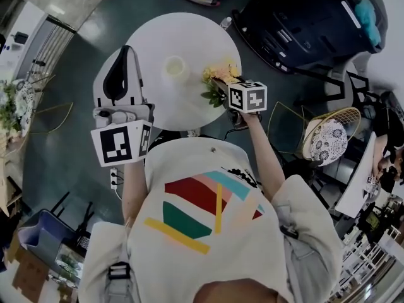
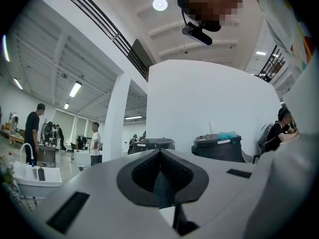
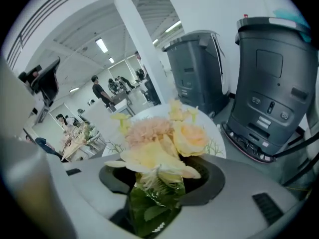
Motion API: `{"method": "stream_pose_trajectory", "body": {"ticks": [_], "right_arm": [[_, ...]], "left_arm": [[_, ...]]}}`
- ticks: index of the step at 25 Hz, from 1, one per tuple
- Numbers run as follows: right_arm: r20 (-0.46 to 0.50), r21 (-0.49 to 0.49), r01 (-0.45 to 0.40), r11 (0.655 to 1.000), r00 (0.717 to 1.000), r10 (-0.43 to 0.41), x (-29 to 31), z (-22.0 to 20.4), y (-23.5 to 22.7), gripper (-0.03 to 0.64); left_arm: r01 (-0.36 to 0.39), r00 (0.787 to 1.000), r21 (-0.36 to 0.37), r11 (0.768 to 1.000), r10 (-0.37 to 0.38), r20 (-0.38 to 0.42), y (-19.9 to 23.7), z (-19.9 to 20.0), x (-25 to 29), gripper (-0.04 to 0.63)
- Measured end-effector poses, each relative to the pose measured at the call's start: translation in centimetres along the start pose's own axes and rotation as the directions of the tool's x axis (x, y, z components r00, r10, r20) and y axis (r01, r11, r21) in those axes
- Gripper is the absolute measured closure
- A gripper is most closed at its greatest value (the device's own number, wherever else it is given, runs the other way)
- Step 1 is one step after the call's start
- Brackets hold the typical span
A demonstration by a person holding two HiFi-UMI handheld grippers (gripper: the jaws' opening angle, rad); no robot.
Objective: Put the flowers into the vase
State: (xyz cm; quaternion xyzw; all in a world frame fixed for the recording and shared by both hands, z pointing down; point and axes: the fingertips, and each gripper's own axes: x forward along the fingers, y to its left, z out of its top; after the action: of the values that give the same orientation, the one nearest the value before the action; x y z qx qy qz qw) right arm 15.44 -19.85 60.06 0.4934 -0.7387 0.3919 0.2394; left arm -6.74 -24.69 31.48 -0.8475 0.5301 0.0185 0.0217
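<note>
A bunch of yellow and pale pink flowers (image 1: 222, 74) with green leaves hangs over the right edge of the round white table (image 1: 189, 36). My right gripper (image 1: 221, 88) is shut on its stems. In the right gripper view the flowers (image 3: 159, 146) fill the space between the jaws, and the gripper (image 3: 162, 178) clamps the green stems low down. A white vase (image 1: 175, 66) stands upright near the table's middle, left of the flowers. My left gripper (image 1: 128, 50) is held at the table's left edge. In its own view the left gripper (image 2: 159, 156) is shut with nothing in it.
Dark grey machines (image 1: 303, 24) stand beyond the table, and they also show in the right gripper view (image 3: 271, 83). A gold wire chair (image 1: 329, 137) is at the right. A small bottle (image 1: 226, 23) lies by the table's far edge. People (image 2: 94, 143) stand far off.
</note>
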Motion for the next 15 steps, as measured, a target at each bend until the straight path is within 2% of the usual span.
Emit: {"method": "stream_pose_trajectory", "body": {"ticks": [4, 7, 11, 15], "right_arm": [[0.184, -0.029, -0.005, 1.000, 0.983, 0.010, -3.8, 6.2, 1.1, 0.373], [0.335, -0.060, -0.013, 0.998, 0.942, 0.033, -7.4, 11.2, 2.2, 0.373], [0.517, -0.093, -0.051, 0.994, 0.851, 0.092, -12.7, 16.7, 4.6, 0.373], [0.661, -0.155, -0.103, 0.983, 0.729, 0.180, -18.1, 20.1, 7.9, 0.374]], "left_arm": [[-0.003, 1.000, -0.011, 1.000, 0.004, 0.020, -0.3, 1.0, -0.6, 0.588], [-0.010, 0.999, -0.016, 1.000, 0.011, 0.045, -0.4, 1.9, -0.6, 0.588], [-0.019, 0.998, -0.002, 1.000, 0.019, 0.062, -0.4, 2.7, -0.4, 0.588], [-0.030, 0.996, 0.005, 1.000, 0.029, 0.079, -0.4, 3.6, -0.2, 0.588]]}}
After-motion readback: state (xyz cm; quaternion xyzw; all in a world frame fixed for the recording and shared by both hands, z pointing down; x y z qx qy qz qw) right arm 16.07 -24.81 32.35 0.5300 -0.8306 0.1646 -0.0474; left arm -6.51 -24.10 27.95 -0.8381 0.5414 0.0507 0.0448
